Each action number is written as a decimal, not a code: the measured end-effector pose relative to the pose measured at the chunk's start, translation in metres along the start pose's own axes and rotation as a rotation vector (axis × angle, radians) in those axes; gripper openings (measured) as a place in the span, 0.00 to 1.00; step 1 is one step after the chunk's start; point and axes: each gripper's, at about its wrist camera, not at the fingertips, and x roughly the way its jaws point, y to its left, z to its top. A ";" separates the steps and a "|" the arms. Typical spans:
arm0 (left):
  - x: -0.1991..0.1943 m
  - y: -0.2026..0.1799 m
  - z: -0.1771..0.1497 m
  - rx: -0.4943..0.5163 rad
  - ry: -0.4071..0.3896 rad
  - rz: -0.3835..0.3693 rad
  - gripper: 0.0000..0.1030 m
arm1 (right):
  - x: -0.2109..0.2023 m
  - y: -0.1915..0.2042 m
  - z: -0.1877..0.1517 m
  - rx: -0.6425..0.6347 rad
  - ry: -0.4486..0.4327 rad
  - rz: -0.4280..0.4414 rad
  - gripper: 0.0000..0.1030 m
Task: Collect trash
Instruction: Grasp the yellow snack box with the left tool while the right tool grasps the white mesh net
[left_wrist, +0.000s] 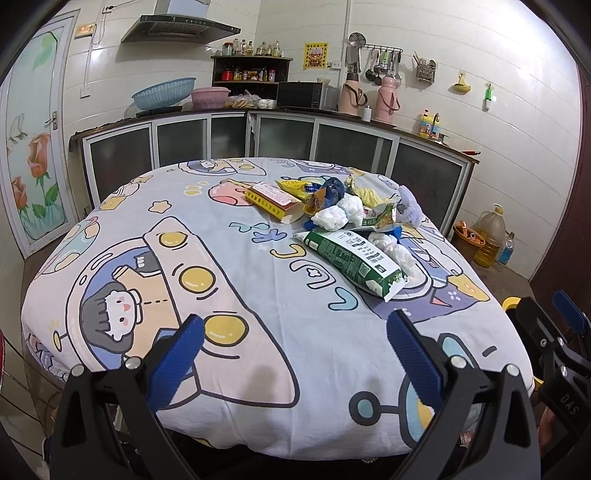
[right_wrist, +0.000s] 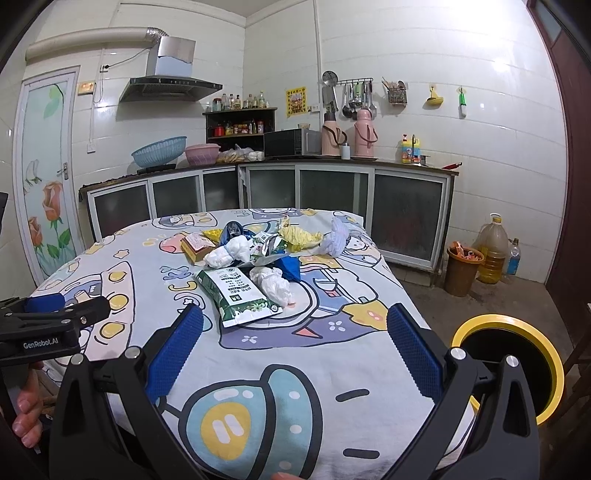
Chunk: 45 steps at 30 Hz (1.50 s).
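Overall, both grippers were found empty and spread wide above the near edge of the table (left_wrist: 258, 406), which was covered by a cartoon-print cloth. The left gripper (left_wrist: 295, 332) showed its blue pads well apart with nothing between them, and the right gripper (right_wrist: 295, 325) stood likewise, fingers parted and clear of any item. The trash lay heaped on the far right part of the table, well apart from both grippers. Nearest to the grippers within that heap was a green-and-white bag (right_wrist: 238, 293), lying flat. Just beside it, on its right, sat a crumpled white tissue wad (right_wrist: 275, 282). Behind the bag lay a yellow-and-red carton (left_wrist: 273, 201), a second white tissue wad (right_wrist: 227, 254), a dark blue wrapper (right_wrist: 232, 230), a torn green-and-white wrapper (right_wrist: 267, 249), a yellow wrapper (right_wrist: 299, 236) and a pale lavender crumpled piece (right_wrist: 338, 238) at the table's far right edge. A bin with a yellow rim (right_wrist: 554, 369) and a dark interior stood on the floor just beside the table's near right corner. In the right wrist view the left gripper's body appeared at the table's left edge, with fingers of a hand (right_wrist: 26, 413) visible beneath it.
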 end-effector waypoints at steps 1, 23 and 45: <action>0.001 0.001 0.000 -0.001 0.004 0.002 0.92 | 0.001 -0.001 0.000 -0.001 0.000 -0.008 0.93; 0.057 0.024 -0.028 -0.124 0.199 -0.328 0.92 | 0.133 -0.094 0.085 0.161 0.123 0.050 0.93; 0.256 0.087 0.159 -0.104 0.447 -0.282 0.92 | 0.323 -0.100 0.127 0.158 0.442 0.311 0.93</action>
